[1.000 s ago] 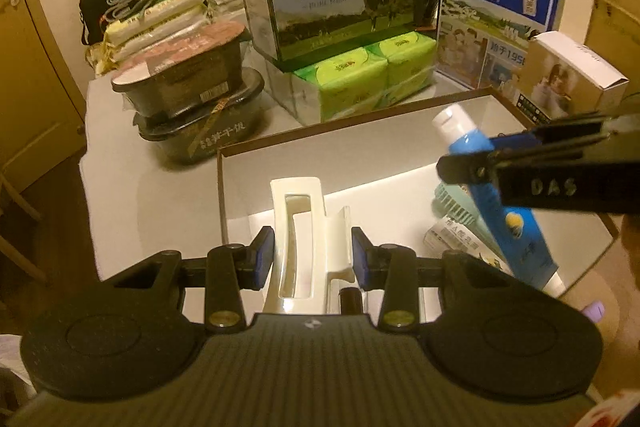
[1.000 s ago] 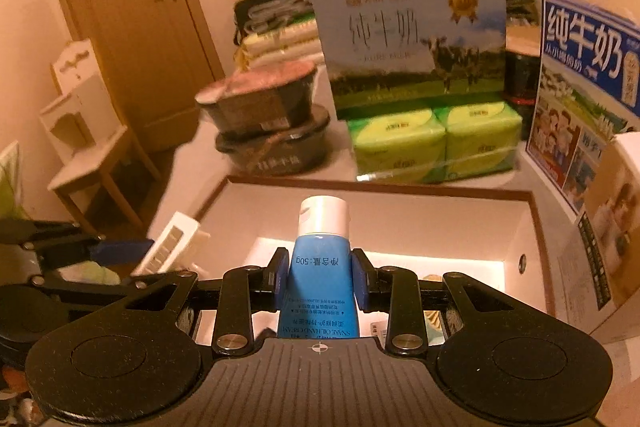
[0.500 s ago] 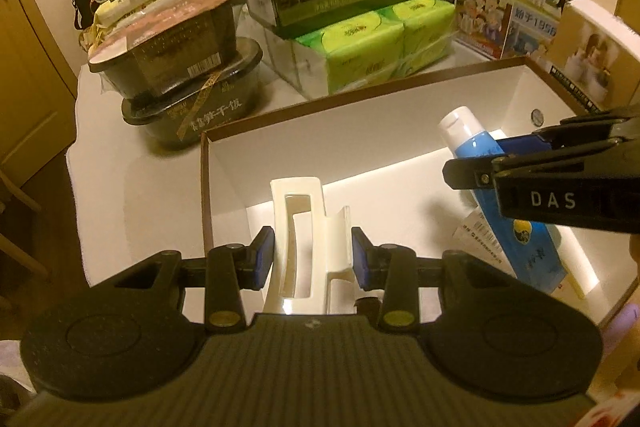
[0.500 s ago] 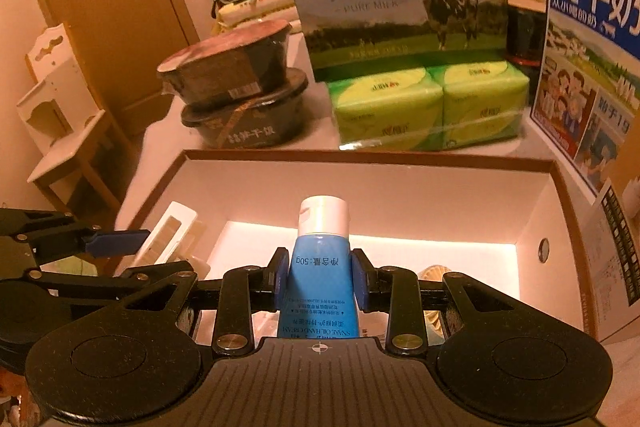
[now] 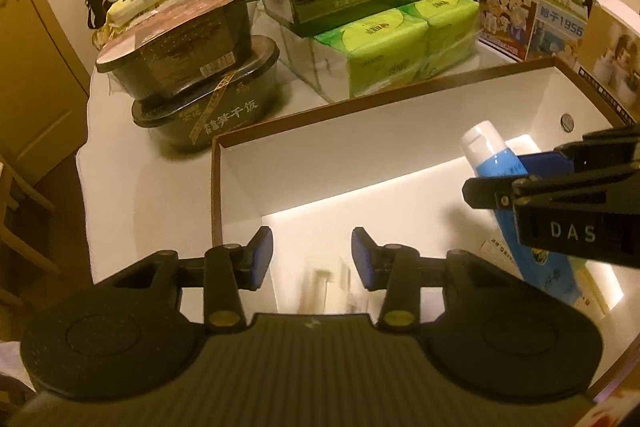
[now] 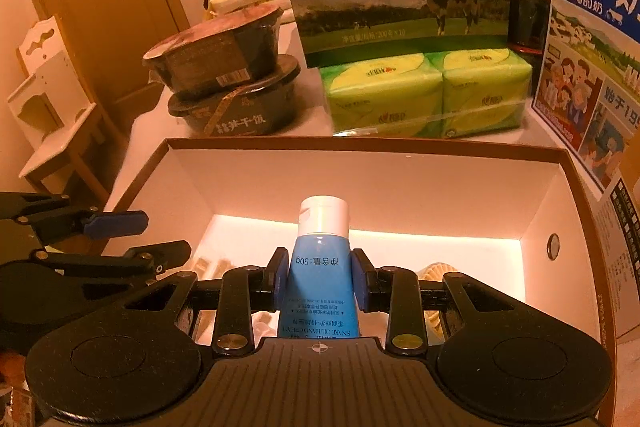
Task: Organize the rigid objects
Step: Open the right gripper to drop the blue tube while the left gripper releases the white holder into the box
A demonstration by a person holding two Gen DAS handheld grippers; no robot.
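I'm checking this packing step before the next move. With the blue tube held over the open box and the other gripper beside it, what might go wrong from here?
1. The blue tube hangs over items already in the box, including a ribbed cream thing; dropped, it may land crooked on them.
2. The left gripper is opening over a blurred cream item, which may fall awkwardly.
3. Both grippers share the box; the right gripper may bump the left.

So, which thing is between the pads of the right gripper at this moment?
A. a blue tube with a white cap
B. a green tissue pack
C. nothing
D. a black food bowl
A: the right gripper is shut on the blue tube, its white cap pointing away over the open box.
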